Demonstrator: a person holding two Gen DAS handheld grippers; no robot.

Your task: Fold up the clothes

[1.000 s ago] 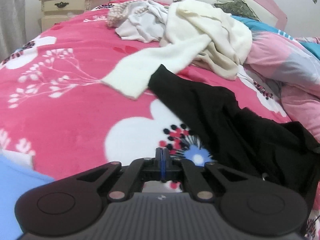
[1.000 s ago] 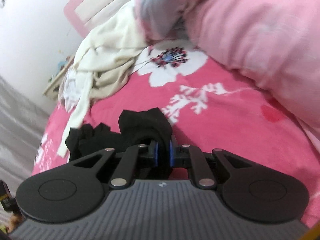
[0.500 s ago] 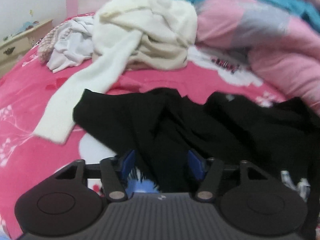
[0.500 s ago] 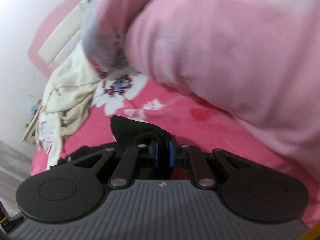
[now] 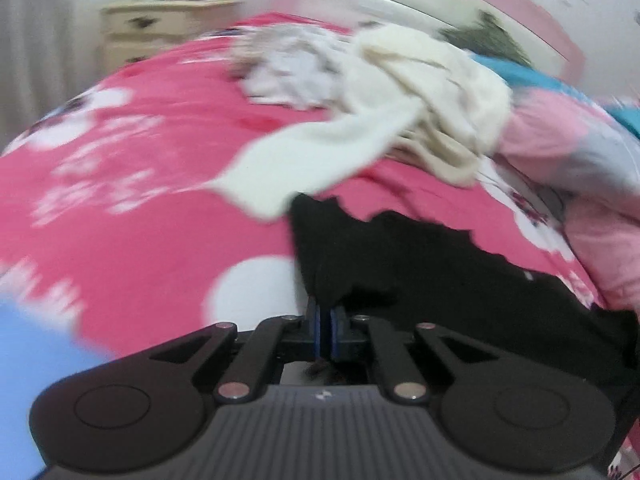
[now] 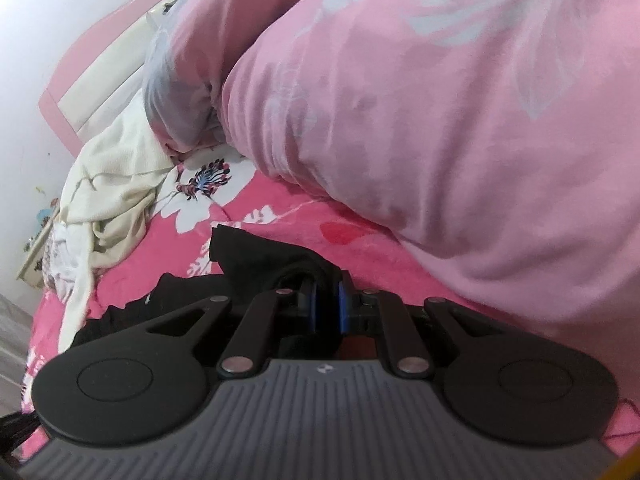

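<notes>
Blur is smearing the left wrist view, where the left gripper (image 5: 325, 330) is pinching a corner of the black garment (image 5: 420, 264) lying on the pink bed (image 5: 140, 208). Right wrist view: the right gripper (image 6: 325, 312) is clamping another bunched edge (image 6: 272, 256). Pulling both corners apart evenly, clear of the cream sweater (image 5: 400, 120), should be flattening it best.

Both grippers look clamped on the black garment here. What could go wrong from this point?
1. The cream sweater's sleeve ends right at the black garment; spreading it may drag the sleeve along.
2. The left gripper pinches only a thin edge, so the cloth could slip out under tension.
3. The right gripper works close under the pink quilt, which may catch the garment or crowd the fold.
</notes>
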